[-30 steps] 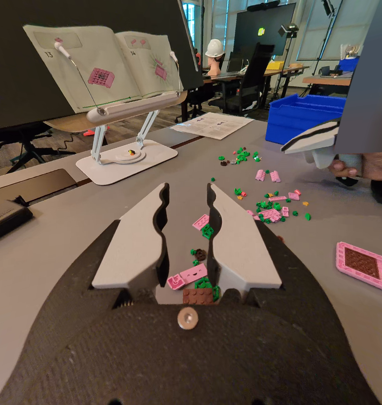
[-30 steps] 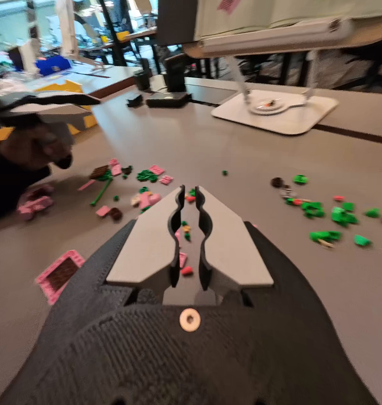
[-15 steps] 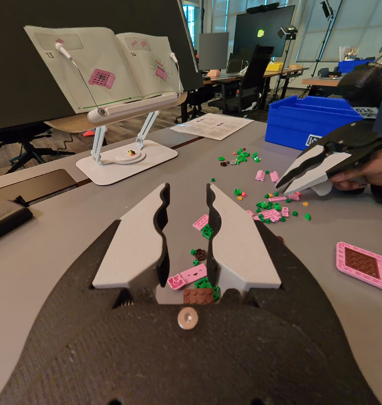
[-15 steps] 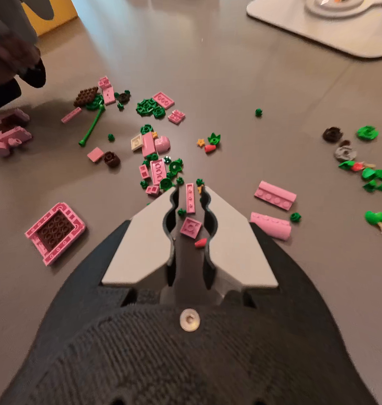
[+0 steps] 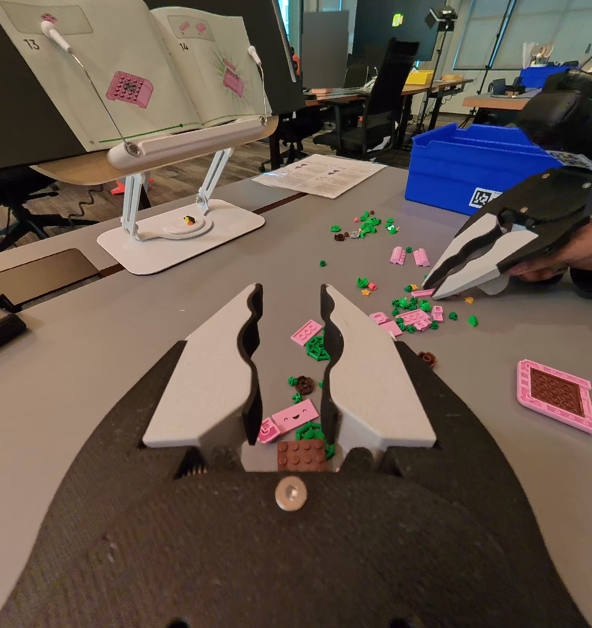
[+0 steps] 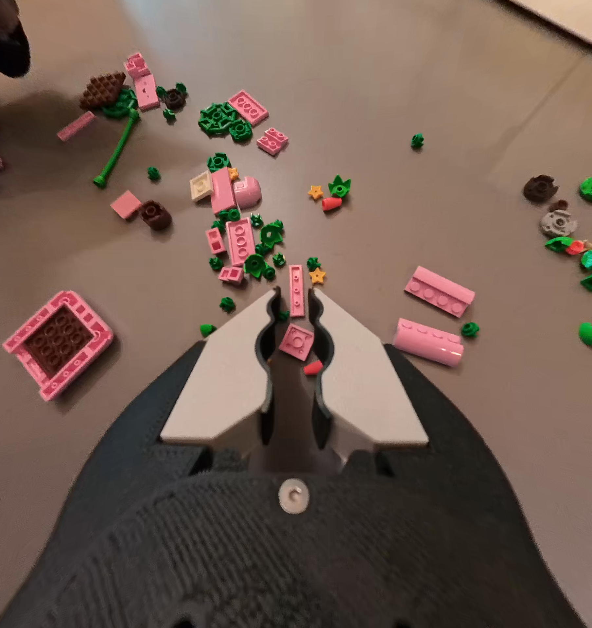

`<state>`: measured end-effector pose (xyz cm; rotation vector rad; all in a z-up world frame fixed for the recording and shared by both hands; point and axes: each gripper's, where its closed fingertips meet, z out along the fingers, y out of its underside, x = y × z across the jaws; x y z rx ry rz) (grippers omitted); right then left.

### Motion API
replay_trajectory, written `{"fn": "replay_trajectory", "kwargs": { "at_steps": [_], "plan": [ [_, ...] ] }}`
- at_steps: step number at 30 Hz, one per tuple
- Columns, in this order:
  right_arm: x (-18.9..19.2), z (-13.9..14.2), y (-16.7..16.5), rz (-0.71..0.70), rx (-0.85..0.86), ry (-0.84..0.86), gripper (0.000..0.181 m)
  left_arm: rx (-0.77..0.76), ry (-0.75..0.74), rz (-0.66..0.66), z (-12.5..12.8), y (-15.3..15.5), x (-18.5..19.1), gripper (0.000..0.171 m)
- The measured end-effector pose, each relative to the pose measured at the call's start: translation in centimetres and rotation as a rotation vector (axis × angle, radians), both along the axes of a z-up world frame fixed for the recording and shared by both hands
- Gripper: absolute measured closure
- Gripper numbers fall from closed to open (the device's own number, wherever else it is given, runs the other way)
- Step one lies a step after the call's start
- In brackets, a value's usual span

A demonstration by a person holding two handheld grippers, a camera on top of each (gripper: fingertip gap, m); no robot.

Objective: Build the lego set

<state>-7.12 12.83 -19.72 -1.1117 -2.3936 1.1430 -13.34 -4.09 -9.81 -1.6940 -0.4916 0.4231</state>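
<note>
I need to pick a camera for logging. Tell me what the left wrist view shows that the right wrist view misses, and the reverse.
Left wrist view only: the instruction booklet on its white stand, the blue bin, and the right gripper from outside, jaws slightly apart.

Right wrist view only: the narrow pink plate between its jaws, and the green stem.

Both: the grey table, scattered pieces, the pink-framed brown base.

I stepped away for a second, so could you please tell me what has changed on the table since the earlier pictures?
The right gripper swung down from mid-air to the loose bricks; its tips now straddle a narrow pink plate, jaws open, nothing gripped. The left gripper stayed put, open and empty. The pink-framed brown base and scattered pieces have not moved.
</note>
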Motion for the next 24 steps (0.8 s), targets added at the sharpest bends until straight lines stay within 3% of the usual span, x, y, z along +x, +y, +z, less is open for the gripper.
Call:
{"fn": "replay_trajectory", "kwargs": {
  "at_steps": [13, 20, 24],
  "plan": [
    [-0.1, 0.2, 0.2, 0.006, 0.011, 0.022, 0.175, -0.017, 0.003, -0.013, -0.2, 0.4, 0.3, 0.139],
    [-0.3, 2.8, -0.6, 0.033, -0.091, 0.124, 0.175, -0.004, 0.014, -0.034, 0.2, 0.6, 0.8, 0.139],
    [0.1, 5.0, -1.4, 0.088, -0.185, 0.201, 0.176, 0.005, -0.010, -0.235, 0.4, 2.3, 3.9, 0.159]
  ]
}}
